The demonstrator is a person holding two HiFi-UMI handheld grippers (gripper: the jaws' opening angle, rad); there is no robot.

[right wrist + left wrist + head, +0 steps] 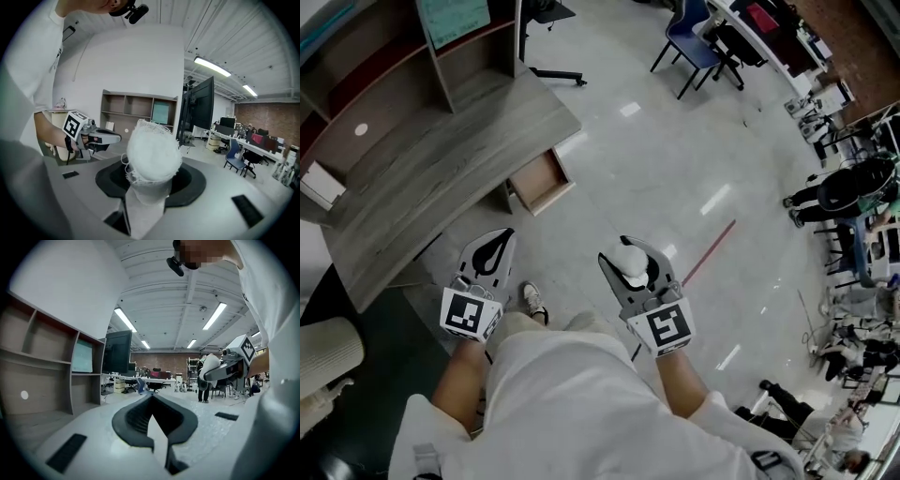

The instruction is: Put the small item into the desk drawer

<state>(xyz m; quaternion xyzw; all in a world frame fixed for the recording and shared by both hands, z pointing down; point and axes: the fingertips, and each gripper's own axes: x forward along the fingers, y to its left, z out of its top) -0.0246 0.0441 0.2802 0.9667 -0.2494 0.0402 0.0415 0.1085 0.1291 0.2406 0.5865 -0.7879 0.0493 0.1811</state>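
A small white item in foam netting (630, 260) sits between the jaws of my right gripper (628, 251), which is shut on it above the floor. The right gripper view shows the item (152, 152) bulging out of the black pads. My left gripper (500, 236) hangs beside it to the left, its jaws closed together with nothing in them; its pads (140, 416) meet at the tip. The desk drawer (542, 181) stands pulled open under the grey wooden desk (441, 159), ahead of and a little left of both grippers.
A shelf hutch (459, 42) stands on the desk's back. A pale chair (323, 361) is at the lower left. A blue chair (694, 42), tables and people fill the far right. A red strip (710, 251) lies on the shiny floor.
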